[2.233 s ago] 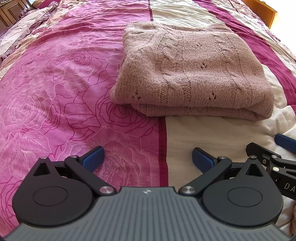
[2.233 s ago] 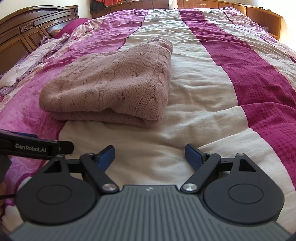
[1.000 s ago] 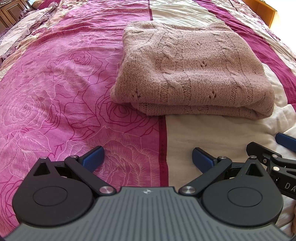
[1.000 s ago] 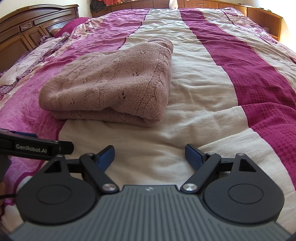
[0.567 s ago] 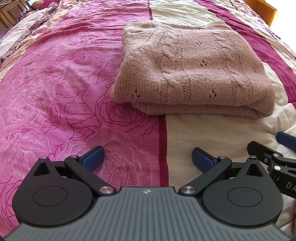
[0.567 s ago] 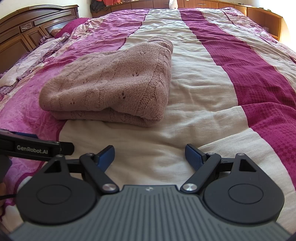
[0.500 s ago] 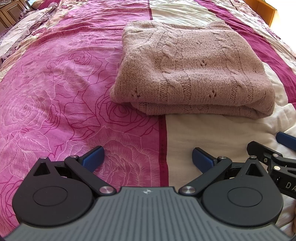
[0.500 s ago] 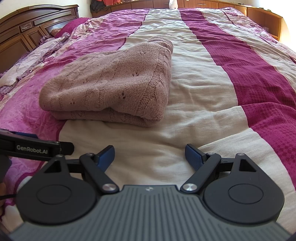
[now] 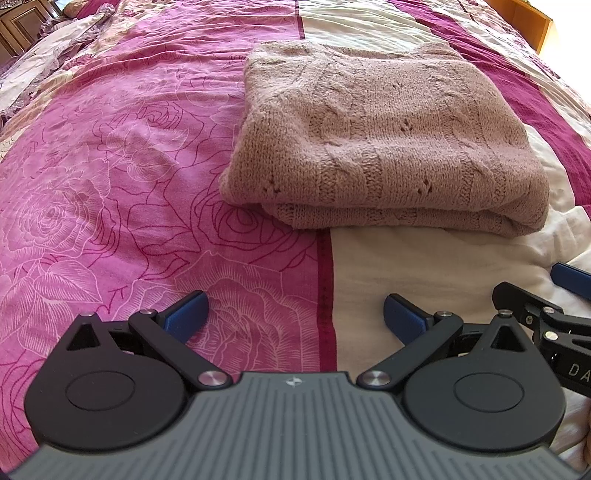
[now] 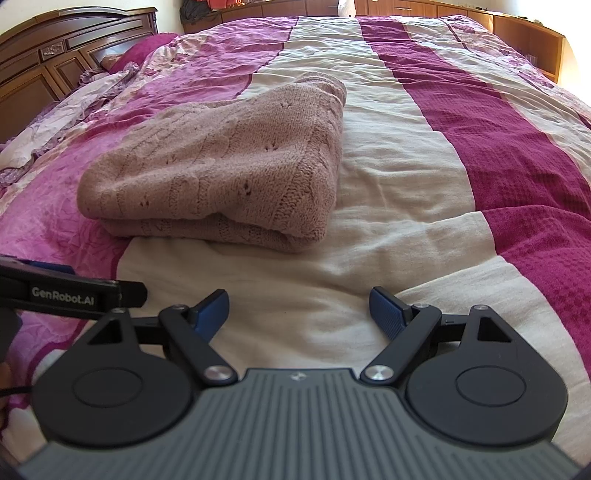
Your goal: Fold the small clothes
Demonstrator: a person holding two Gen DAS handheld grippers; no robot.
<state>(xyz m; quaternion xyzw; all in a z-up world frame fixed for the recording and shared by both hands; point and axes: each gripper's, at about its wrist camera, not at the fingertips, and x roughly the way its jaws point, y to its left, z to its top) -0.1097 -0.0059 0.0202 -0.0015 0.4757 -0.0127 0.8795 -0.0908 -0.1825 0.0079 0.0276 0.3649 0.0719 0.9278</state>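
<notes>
A dusty-pink knitted sweater (image 9: 384, 136) lies folded into a thick rectangle on the bed, its folded edge facing me; the right wrist view shows the sweater (image 10: 221, 166) ahead to the left. My left gripper (image 9: 293, 314) hovers open over the bedcover, short of the sweater's near edge, with nothing between its blue fingers. My right gripper (image 10: 299, 310) is open too, empty, over the cream stripe just before the sweater's right corner. Each gripper shows at the edge of the other's view.
The bedcover (image 9: 110, 166) is pink with rose outlines on the left, and the bedcover (image 10: 480, 129) has cream and magenta stripes on the right. A dark wooden headboard (image 10: 55, 55) stands far left. Wooden cabinets (image 10: 532, 33) line the far side.
</notes>
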